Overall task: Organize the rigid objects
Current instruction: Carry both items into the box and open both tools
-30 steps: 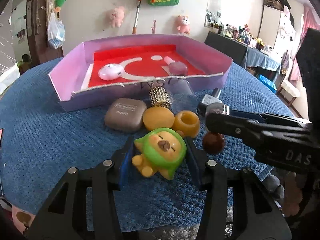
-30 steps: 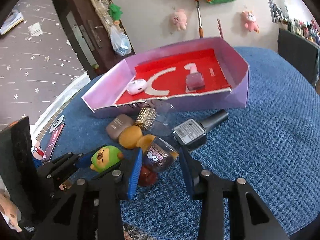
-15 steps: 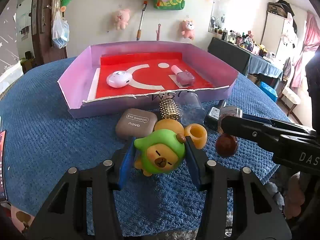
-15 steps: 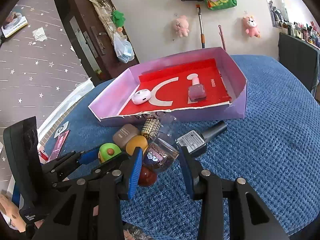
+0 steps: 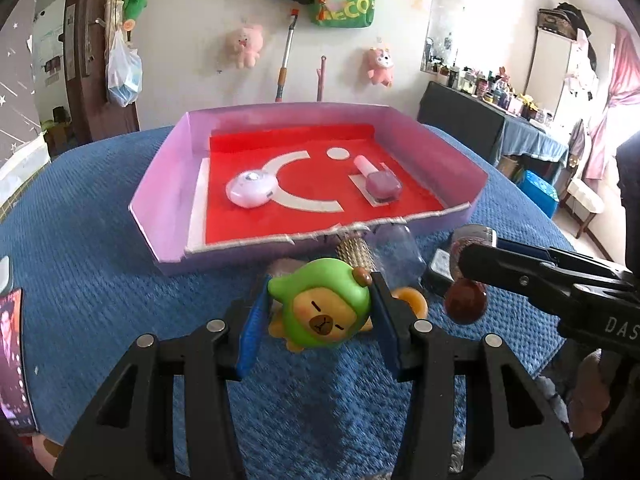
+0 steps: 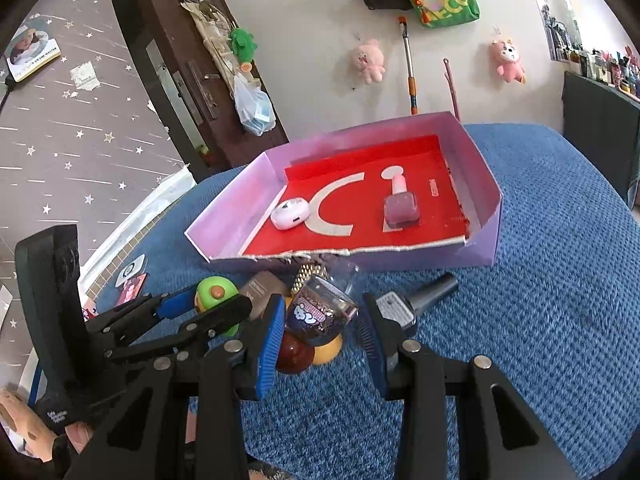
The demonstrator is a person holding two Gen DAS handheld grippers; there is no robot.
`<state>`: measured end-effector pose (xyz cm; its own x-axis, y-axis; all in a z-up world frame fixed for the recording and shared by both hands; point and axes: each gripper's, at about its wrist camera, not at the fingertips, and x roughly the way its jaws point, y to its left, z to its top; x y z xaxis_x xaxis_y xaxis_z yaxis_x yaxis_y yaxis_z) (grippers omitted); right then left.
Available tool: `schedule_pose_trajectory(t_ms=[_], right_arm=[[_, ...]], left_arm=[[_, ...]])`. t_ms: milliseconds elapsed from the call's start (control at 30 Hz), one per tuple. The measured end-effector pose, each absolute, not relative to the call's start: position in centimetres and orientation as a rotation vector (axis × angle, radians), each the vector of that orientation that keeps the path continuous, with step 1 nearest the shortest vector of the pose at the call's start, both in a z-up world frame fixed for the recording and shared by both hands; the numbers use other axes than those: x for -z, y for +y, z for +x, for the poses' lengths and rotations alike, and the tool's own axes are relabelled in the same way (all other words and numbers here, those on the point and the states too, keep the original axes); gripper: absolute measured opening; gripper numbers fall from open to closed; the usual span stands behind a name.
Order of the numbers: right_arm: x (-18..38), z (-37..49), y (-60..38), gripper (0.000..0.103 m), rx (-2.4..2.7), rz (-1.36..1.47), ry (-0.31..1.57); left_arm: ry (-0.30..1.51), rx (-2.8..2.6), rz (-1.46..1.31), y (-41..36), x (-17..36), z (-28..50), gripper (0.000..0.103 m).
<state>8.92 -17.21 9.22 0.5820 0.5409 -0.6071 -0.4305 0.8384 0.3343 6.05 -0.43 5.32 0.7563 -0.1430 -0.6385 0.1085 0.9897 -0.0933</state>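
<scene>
My left gripper (image 5: 316, 322) is shut on a green-hooded capybara toy (image 5: 320, 308) and holds it above the blue cloth, just in front of the pink tray (image 5: 168, 196). My right gripper (image 6: 320, 326) is shut on a glittery dark jar with a brown ball cap (image 6: 320, 314), also lifted. In the left wrist view the jar (image 5: 466, 276) hangs in the right gripper at the right. The tray's red floor holds a white round case (image 5: 250, 192) and a pink nail polish bottle (image 5: 378, 180).
Loose items lie before the tray: a brown eyeshadow case (image 6: 262, 286), a gold studded cylinder (image 5: 354, 252), a clear cup (image 5: 398, 250), an orange ring (image 5: 412, 300), a dark polish bottle (image 6: 416, 302). Cards (image 6: 130, 284) lie at the table's left edge.
Both grippers have risen with their objects, the toy and the jar, and moved closer to the tray. The toy turned upright in the left gripper.
</scene>
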Motion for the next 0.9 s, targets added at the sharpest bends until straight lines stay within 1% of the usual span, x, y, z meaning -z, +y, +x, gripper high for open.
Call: schedule_pose_trajectory(t_ms=[600,900], right_arm=[[-11.9,14.2,-17.0,0.04,-0.557,0.122,0.707],[-11.5,17.2,-16.0,0.04,-0.533,0.051,0.712]], left_arm=[[0.665,0.106,-0.014,0.7,-8.5,11.1,0.046],[0.712,0.087,-0.01,1.1,-7.4,14.2,0.046]])
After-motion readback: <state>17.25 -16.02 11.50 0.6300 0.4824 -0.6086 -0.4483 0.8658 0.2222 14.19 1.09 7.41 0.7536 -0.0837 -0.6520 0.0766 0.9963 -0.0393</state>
